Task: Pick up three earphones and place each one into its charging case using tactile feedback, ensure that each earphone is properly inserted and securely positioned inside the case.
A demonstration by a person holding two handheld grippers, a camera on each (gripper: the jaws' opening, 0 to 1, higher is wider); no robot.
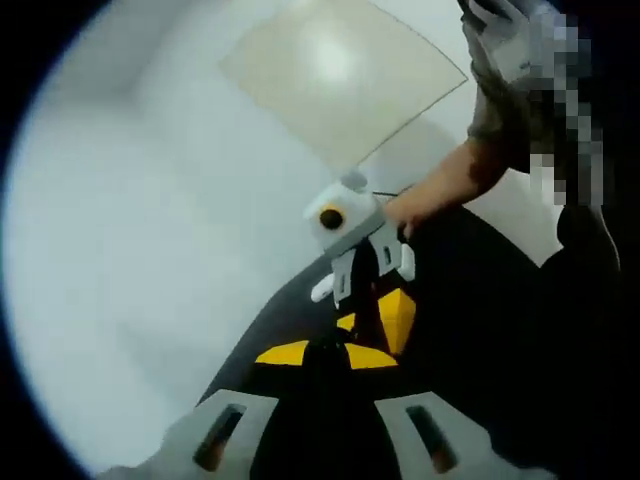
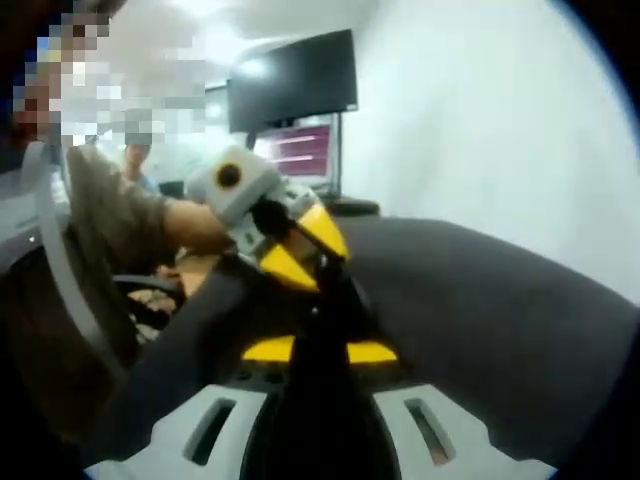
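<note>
My left gripper (image 1: 325,352) and right gripper (image 2: 320,350) point at each other, tips almost meeting. In each view the yellow-tipped jaws stand close together with a dark fold of black cloth (image 2: 480,300) pinched between them. The cloth (image 1: 470,340) spreads out from the grip like a tent. In the left gripper view the right gripper (image 1: 372,318) comes in from above, held by a hand (image 1: 420,205). A small white nub (image 1: 322,290) sticks out beside its finger; I cannot tell what it is. In the right gripper view the left gripper (image 2: 308,255) closes in from the upper left.
A person (image 2: 100,220) stands close behind the grippers. A dark monitor (image 2: 295,85) and a lit screen (image 2: 300,150) stand at the back. A white wall (image 2: 500,130) is on the right. A ceiling panel (image 1: 340,70) is overhead.
</note>
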